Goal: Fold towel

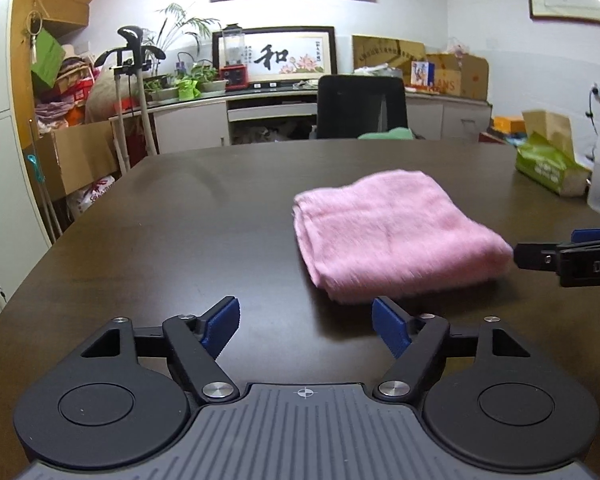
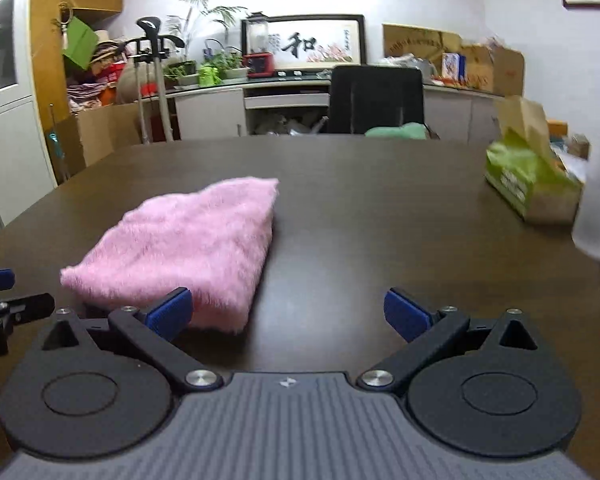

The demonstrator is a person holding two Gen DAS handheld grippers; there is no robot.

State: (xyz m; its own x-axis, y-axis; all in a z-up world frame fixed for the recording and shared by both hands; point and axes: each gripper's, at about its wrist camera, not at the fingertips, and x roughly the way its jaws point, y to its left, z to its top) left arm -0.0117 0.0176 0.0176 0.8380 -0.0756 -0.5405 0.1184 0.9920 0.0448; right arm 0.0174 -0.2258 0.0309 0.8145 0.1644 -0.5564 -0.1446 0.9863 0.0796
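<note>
Table [image 1: 180, 232]: towel [image 1: 396, 236] beyond parted fingers [image 1: 224, 326].

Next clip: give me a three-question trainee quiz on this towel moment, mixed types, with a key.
1. True or false: the left gripper grips the towel.
2. Multiple choice: the towel is A) spread flat, B) folded in layers, C) hanging off the table.
3. Fill in: the tissue box is ____ in colour.

Key: 1 false, both it and the right gripper are open and empty; 2 B; 3 green.
</note>
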